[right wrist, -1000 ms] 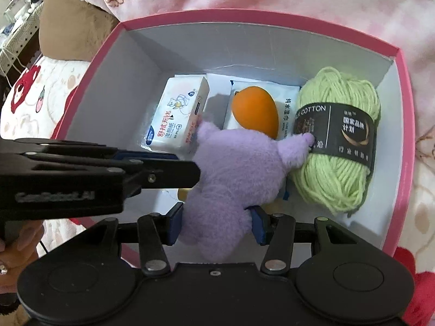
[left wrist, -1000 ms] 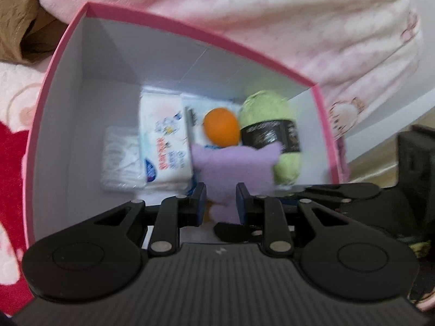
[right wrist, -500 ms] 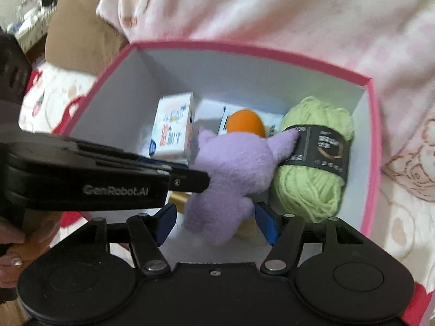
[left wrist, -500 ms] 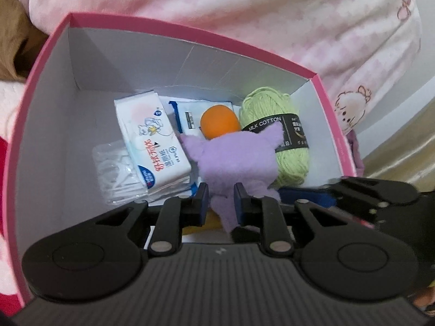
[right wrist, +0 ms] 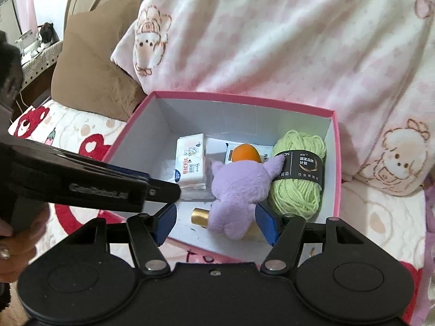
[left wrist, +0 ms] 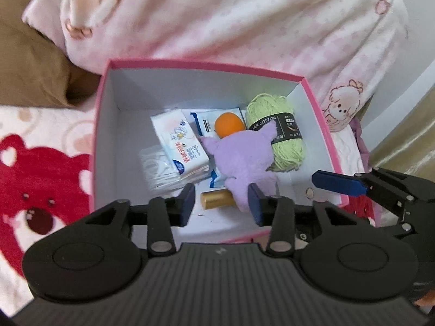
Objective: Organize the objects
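Note:
A pink box [left wrist: 318, 100] [right wrist: 338, 163] with a white inside stands on the bed. In it lie a purple plush toy [left wrist: 244, 157] [right wrist: 239, 187], a green yarn ball [left wrist: 280, 130] [right wrist: 299, 182], an orange ball [left wrist: 228, 125] [right wrist: 244, 152], a tissue pack [left wrist: 179, 144] [right wrist: 190, 160], a clear plastic packet [left wrist: 157, 168] and a gold tube [left wrist: 216, 199] [right wrist: 199, 216]. My left gripper [left wrist: 221, 206] is open above the box's near edge. My right gripper [right wrist: 216, 224] is open, with the plush lying loose beyond its fingers.
A pink-and-white blanket [left wrist: 244, 21] [right wrist: 272, 40] is heaped behind the box. A brown pillow [left wrist: 30, 62] [right wrist: 92, 78] lies at the left. The bedsheet with red bears [left wrist: 40, 176] spreads around the box. The other gripper [left wrist: 380, 187] shows at the right of the left wrist view.
Both grippers have drawn back and up from the box. The left gripper has opened off the plush, and the right fingers have spread wider. The plush now lies in the box.

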